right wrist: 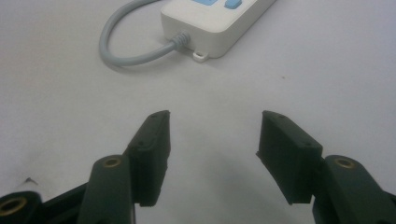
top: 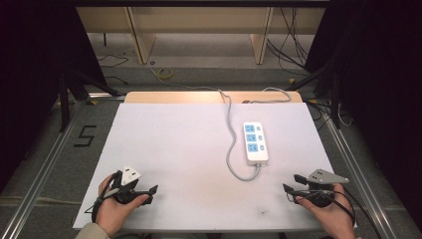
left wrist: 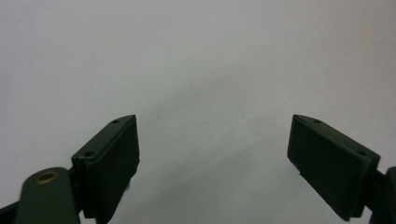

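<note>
While I held both tools low at the near edge, my left gripper (top: 151,192) gaped wide on nothing; the power strip (top: 255,143) lay right of centre; my right gripper (top: 292,183) likewise stood wide and empty.

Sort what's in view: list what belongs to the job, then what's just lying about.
Job:
- white plastic power strip with blue sockets
- its grey cable
- right tool, open
- left tool, open

Lying about:
- yellow cable coil on floor
- black floor cables
</note>
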A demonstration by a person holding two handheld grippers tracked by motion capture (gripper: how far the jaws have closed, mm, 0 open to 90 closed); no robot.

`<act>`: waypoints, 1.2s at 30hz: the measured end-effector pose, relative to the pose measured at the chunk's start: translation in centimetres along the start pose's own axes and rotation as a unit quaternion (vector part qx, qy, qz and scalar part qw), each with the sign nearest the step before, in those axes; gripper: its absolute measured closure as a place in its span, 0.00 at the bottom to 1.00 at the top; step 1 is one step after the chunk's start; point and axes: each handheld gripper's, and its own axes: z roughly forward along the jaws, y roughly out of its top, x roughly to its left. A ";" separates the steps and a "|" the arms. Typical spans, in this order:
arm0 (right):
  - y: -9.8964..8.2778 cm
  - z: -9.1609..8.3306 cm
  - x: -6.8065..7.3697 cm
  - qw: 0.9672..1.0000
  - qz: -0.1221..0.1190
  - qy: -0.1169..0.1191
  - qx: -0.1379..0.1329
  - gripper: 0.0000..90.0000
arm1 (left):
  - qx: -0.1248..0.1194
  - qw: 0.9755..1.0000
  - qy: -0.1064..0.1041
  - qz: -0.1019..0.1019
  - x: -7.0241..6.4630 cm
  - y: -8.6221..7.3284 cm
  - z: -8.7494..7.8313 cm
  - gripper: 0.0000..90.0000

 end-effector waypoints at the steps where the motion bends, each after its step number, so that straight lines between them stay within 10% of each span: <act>1: 0.0 0.0 0.0 1.000 -0.001 -0.001 0.000 0.52 | 0.000 1.000 -0.001 0.001 0.0 0.0 0.0 0.18; 23: 0.7 -0.3 0.2 0.999 -0.039 -0.012 0.027 0.99 | 0.004 1.000 -0.002 0.002 -0.1 0.0 0.2 0.18; 36: 1.8 0.4 0.5 0.998 -0.035 -0.014 0.044 1.00 | 0.002 1.000 -0.003 0.004 -0.3 0.1 0.2 0.18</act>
